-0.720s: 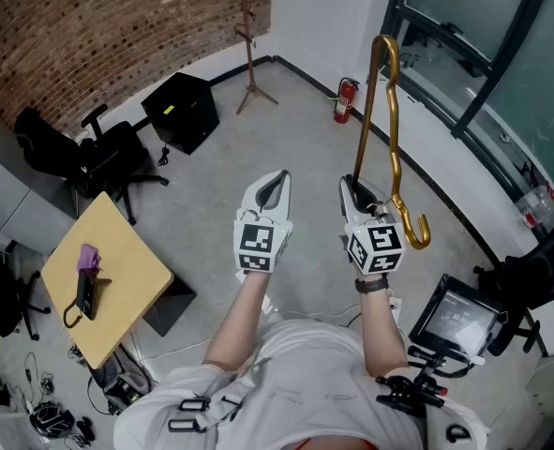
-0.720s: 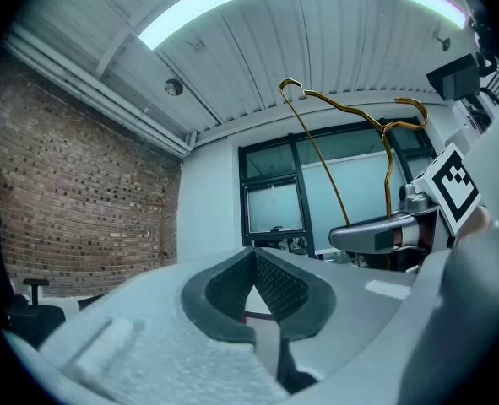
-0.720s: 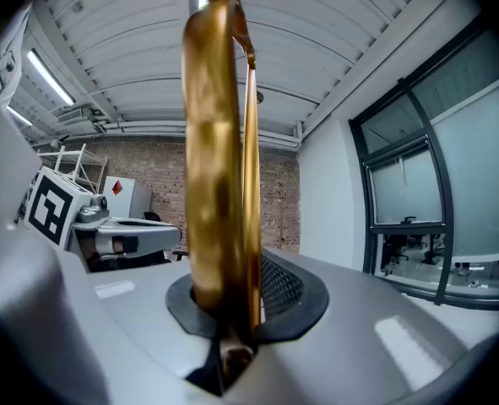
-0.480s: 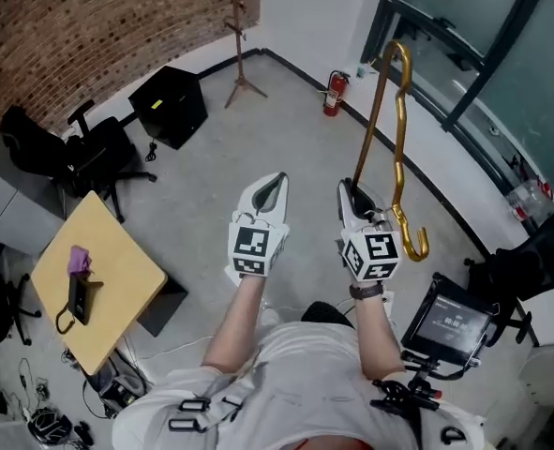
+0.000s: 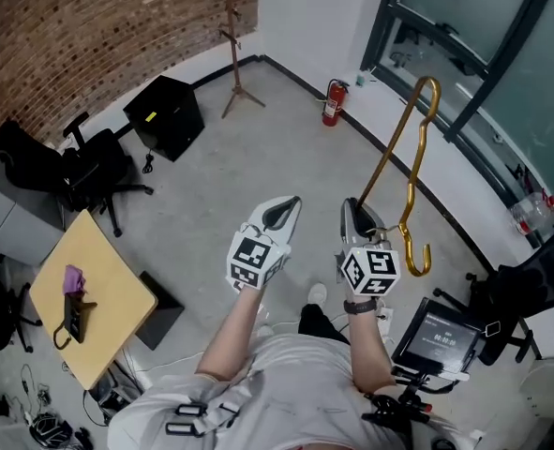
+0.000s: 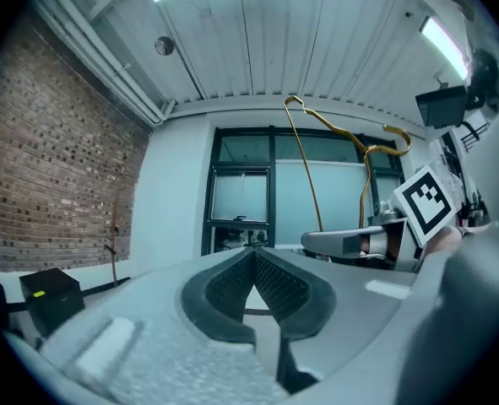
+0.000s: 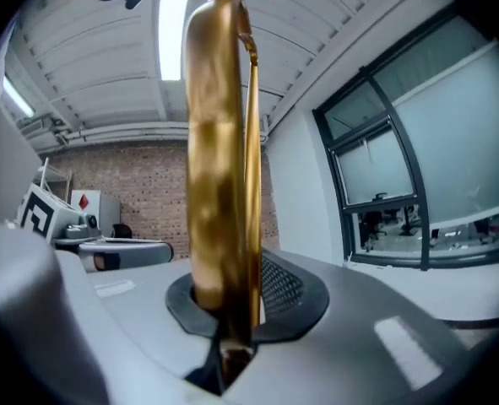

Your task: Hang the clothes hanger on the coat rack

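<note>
A gold clothes hanger (image 5: 410,172) rises from my right gripper (image 5: 356,216), leaning up to the right, its curled end low by the marker cube. In the right gripper view the jaws are shut on the gold hanger (image 7: 219,184), which fills the middle over the gripper (image 7: 232,287). My left gripper (image 5: 282,210) hovers level beside it, shut and empty; its pads (image 6: 255,258) meet at the tip. The left gripper view also catches the hanger (image 6: 304,163). The wooden coat rack (image 5: 231,40) stands far off by the brick wall, seen small as the coat rack (image 6: 114,247).
A red fire extinguisher (image 5: 331,102) stands at the white wall. A black box (image 5: 164,114), office chairs (image 5: 80,169) and a wooden table (image 5: 94,303) with small items are on the left. A screen on a stand (image 5: 436,331) is at lower right, by the glass wall (image 5: 501,64).
The hanger has tipped from nearly upright to leaning right, its top lower and farther right. Both grippers sit slightly lower in the head view, and the room has shifted a little in it.
</note>
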Action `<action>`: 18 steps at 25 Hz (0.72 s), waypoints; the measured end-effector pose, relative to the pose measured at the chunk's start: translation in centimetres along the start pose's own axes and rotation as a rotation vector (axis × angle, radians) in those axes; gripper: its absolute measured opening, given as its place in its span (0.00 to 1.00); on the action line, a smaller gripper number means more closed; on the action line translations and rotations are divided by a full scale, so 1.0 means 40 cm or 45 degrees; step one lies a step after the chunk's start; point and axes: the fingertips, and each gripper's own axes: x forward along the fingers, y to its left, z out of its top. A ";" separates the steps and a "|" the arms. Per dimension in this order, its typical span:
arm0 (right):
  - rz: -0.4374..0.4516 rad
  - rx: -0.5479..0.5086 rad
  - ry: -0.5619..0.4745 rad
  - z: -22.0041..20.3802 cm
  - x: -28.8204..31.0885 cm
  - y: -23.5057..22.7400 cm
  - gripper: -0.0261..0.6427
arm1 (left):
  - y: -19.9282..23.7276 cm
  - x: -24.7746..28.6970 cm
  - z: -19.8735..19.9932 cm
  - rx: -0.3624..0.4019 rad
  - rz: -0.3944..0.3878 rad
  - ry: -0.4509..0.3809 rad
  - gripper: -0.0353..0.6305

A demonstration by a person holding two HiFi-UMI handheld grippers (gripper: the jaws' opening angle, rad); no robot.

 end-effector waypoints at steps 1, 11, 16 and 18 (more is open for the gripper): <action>0.014 0.032 -0.003 0.001 0.028 -0.019 0.10 | 0.018 0.033 0.002 -0.012 -0.018 -0.003 0.05; 0.008 -0.089 -0.067 0.140 0.304 -0.374 0.10 | 0.112 0.513 0.100 0.061 0.006 -0.089 0.06; 0.009 0.074 0.003 0.060 0.355 -0.522 0.10 | 0.066 0.671 0.037 0.048 -0.011 -0.021 0.06; 0.033 0.187 0.048 0.038 0.384 -0.566 0.10 | 0.056 0.719 0.017 0.032 -0.030 0.017 0.06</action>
